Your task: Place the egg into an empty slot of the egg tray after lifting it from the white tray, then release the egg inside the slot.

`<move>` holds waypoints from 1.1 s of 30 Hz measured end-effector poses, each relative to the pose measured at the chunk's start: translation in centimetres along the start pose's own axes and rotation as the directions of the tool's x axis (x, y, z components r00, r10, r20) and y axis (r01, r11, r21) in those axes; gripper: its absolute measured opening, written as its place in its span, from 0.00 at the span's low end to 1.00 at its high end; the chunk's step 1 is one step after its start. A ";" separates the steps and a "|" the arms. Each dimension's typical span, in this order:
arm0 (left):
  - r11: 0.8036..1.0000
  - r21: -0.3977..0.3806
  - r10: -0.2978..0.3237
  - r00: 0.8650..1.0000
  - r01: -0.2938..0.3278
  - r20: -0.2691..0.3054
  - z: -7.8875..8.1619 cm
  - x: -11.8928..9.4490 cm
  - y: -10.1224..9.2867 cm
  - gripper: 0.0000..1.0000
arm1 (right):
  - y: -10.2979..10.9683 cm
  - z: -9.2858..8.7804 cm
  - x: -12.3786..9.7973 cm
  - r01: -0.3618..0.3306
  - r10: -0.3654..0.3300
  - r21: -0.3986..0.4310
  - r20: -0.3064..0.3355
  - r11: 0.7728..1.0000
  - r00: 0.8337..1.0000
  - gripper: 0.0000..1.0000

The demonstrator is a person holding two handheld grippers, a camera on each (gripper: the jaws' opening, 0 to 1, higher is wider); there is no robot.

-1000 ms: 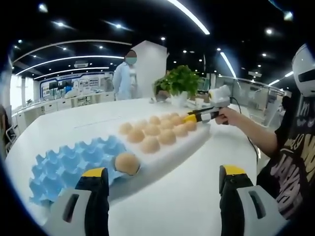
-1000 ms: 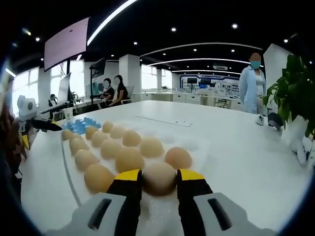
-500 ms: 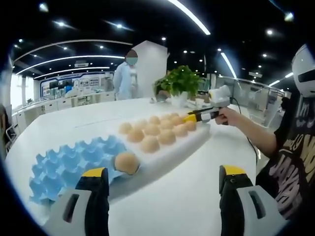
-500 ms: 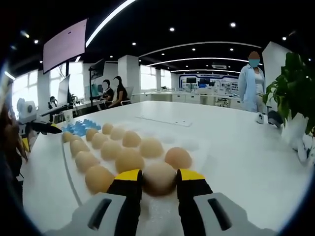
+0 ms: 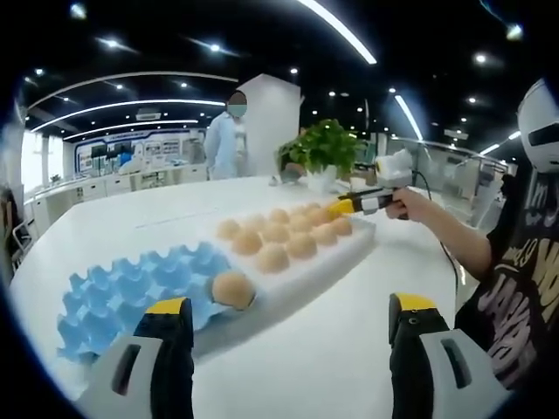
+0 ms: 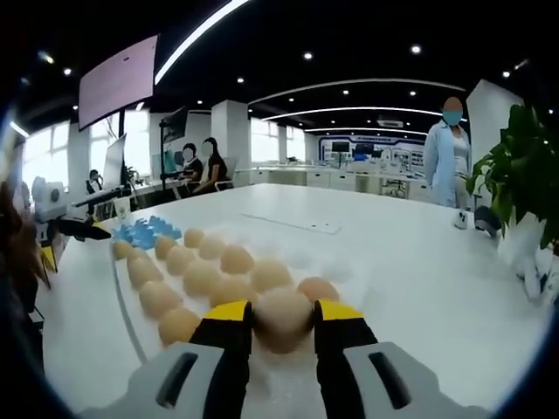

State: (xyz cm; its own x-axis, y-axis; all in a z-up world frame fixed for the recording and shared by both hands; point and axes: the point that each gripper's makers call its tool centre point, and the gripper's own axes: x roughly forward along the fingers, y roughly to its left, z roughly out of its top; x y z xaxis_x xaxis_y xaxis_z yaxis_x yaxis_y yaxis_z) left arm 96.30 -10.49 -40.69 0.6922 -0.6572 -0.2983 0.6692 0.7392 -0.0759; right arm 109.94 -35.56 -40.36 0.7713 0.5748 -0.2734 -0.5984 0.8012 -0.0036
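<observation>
A white tray [image 5: 342,249] holds several tan eggs [image 5: 272,257] on the white table. To its left lies the blue egg tray [image 5: 113,292], with one egg [image 5: 234,289] in a near slot. In the left gripper view, my right gripper [image 5: 342,207] hovers at the white tray's far end, held by a hand. In the right gripper view, my right gripper [image 6: 282,325] is shut on an egg [image 6: 282,316], held a little above the tray's eggs [image 6: 203,278]. The blue egg tray [image 6: 142,232] sits far left there. My left gripper [image 5: 288,345] stands open over bare table.
A potted plant [image 5: 321,146] stands behind the white tray, and it is also at the right edge as the potted plant [image 6: 522,166]. A person in a white coat [image 6: 450,150] stands at the table's far side. Two people [image 6: 199,163] sit at a distant desk.
My right gripper has risen with the egg, and the eggs on the white tray now sit lower and smaller beneath it. The left gripper stays open, its view shifting only slightly.
</observation>
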 end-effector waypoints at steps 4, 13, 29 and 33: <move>1.000 0.001 -0.003 1.000 0.003 -0.002 0.0 0.2 -0.2 0.94 | 0.2 0.4 0.2 -0.005 0.005 -0.011 0.003 1.000 1.000 0.29; 1.000 0.004 0.009 1.000 -0.009 -0.001 0.1 -0.2 0.1 0.94 | 0.5 0.9 0.4 -0.004 0.004 -0.022 0.010 1.000 1.000 0.29; 1.000 0.006 0.009 1.000 -0.009 0.006 0.2 -0.1 0.1 0.94 | 1.5 2.8 0.7 -0.029 0.030 -0.034 0.033 0.999 0.999 0.29; 1.000 0.004 0.004 1.000 -0.004 -0.009 -0.2 0.0 -0.1 0.94 | 1.7 2.8 0.8 -0.033 0.034 -0.038 0.028 0.999 0.999 0.29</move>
State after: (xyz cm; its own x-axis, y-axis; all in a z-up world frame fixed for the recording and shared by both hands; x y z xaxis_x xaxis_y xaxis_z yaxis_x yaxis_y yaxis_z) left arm 96.15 -10.50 -40.90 0.6928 -0.6526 -0.3070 0.6672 0.7415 -0.0706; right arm 110.12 -33.24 -37.85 0.7561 0.6062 -0.2465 -0.6314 0.7748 -0.0314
